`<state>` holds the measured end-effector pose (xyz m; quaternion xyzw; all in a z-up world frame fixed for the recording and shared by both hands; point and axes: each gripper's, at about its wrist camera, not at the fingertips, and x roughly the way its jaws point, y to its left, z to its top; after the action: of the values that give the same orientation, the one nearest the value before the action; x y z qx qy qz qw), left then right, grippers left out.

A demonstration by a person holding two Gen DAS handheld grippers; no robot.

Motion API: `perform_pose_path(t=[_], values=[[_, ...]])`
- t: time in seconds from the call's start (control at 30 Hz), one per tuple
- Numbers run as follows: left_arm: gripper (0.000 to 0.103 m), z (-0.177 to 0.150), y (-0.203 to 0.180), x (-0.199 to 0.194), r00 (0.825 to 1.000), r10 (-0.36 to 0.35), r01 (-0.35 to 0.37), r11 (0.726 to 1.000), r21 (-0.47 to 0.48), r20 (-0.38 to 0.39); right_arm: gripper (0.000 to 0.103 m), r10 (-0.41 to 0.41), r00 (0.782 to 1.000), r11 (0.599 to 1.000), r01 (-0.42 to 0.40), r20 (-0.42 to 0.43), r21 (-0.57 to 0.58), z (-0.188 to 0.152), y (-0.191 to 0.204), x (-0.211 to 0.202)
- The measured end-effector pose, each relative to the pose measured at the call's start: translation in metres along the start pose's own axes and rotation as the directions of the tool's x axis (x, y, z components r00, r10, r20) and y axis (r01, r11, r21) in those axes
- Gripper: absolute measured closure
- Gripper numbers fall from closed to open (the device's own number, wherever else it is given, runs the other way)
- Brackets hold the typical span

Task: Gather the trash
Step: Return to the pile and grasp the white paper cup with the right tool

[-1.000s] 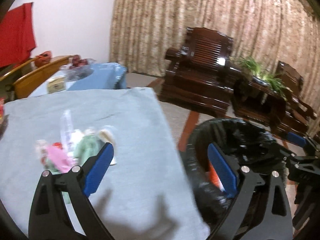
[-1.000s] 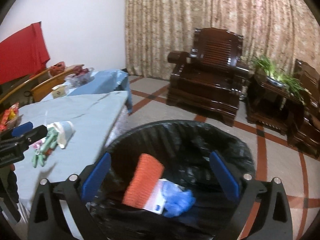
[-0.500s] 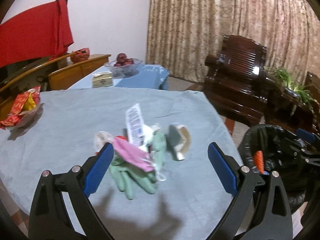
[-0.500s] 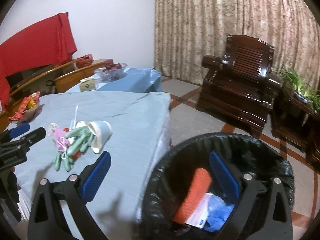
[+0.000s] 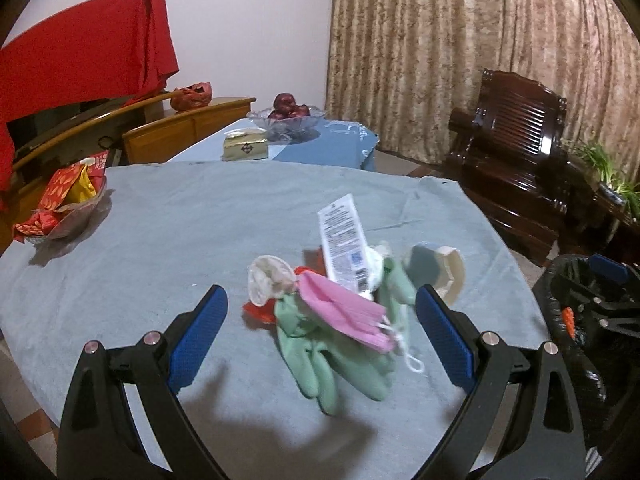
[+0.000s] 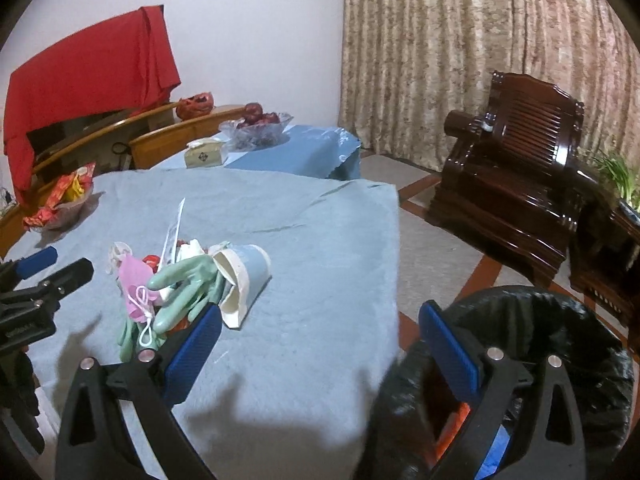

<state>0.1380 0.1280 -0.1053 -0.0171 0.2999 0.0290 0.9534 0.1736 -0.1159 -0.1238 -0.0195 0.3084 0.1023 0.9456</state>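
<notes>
A heap of trash lies on the grey-blue tablecloth [image 5: 168,240]: green rubber gloves [image 5: 332,360], a pink face mask [image 5: 344,316], a white printed wrapper [image 5: 344,248], a tipped blue paper cup [image 5: 436,268] and a red scrap [image 5: 258,312]. My left gripper [image 5: 320,340] is open, just short of the heap with the gloves and mask between its fingers. My right gripper [image 6: 320,344] is open and empty over the table's right edge; the heap shows to its left with the gloves [image 6: 180,288] and cup [image 6: 244,280]. A black-lined bin [image 6: 560,352] stands beside the table.
A bowl of red snack packets [image 5: 68,204] sits at the table's far left. Beyond are a second table with a glass fruit bowl [image 5: 286,118] and a small box [image 5: 244,148]. A dark wooden armchair [image 5: 516,152] stands to the right. The bin [image 5: 576,304] holds an orange item.
Both grippers have swung left, away from the bin and toward the table. The left gripper has come closer to the trash heap. Both stay open.
</notes>
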Motion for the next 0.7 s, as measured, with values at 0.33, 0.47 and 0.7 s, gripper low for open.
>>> perform_pose_path(t=[0.33,0.47,0.7], values=[[0.011,-0.005,0.021,0.026,0.999,0.020,-0.021,1.000,-0.019,-0.035,0.006,0.042,0.998,0.999,-0.043,-0.040,-0.029,0.004,0.032,0.049],[0.011,-0.005,0.026,0.032,0.999,0.022,-0.023,0.999,-0.024,-0.038,0.007,0.052,0.997,0.998,-0.054,-0.059,-0.036,0.006,0.042,0.068],[0.011,-0.005,0.033,0.039,0.999,0.020,-0.021,0.999,-0.032,-0.040,0.021,0.068,0.993,0.996,-0.072,-0.092,-0.045,0.008,0.054,0.095]])
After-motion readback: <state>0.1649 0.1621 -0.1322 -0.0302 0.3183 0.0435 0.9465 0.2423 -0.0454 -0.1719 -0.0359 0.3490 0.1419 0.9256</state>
